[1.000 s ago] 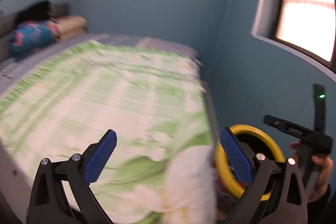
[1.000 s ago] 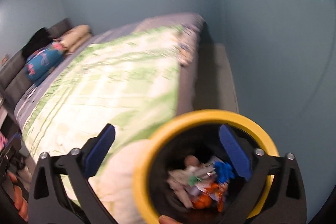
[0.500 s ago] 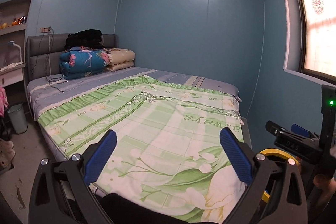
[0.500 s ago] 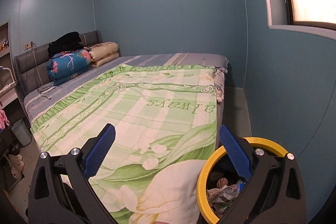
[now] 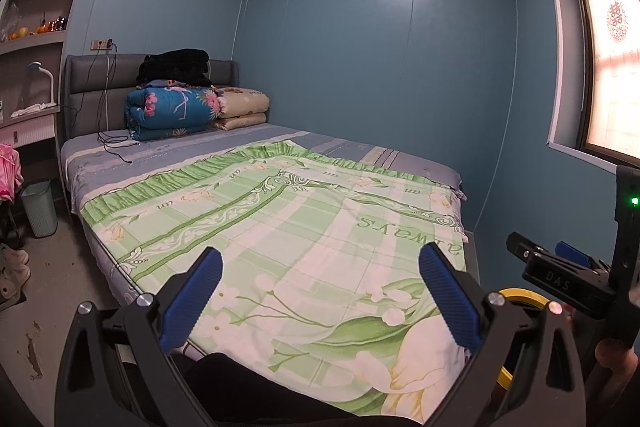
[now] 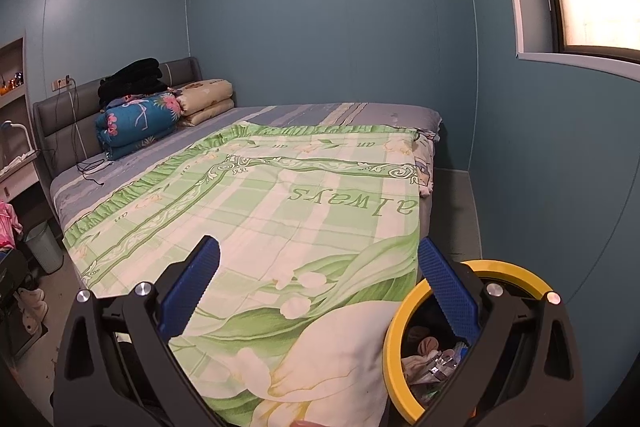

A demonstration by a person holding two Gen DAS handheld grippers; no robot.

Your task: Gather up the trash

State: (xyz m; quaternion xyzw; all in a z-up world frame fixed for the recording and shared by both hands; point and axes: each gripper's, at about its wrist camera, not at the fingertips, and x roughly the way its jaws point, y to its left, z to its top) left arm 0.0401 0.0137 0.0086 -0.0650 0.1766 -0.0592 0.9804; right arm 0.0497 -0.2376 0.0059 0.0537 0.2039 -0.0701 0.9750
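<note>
While both claws hang apart over its foot end, the bed (image 6: 320, 115) fills the room, spread with a green floral quilt (image 6: 280, 211). Folded bedding (image 6: 140, 123) is stacked against the headboard. Beside the bed's near right corner, on the floor, stands a yellow-rimmed bin (image 6: 394, 339) with crumpled trash (image 6: 430, 363) inside. The left claw (image 5: 320, 297) gapes wide and empty; the right claw (image 6: 318, 287) is likewise wide, holding nothing, its right finger overlapping the bin's rim.
</note>
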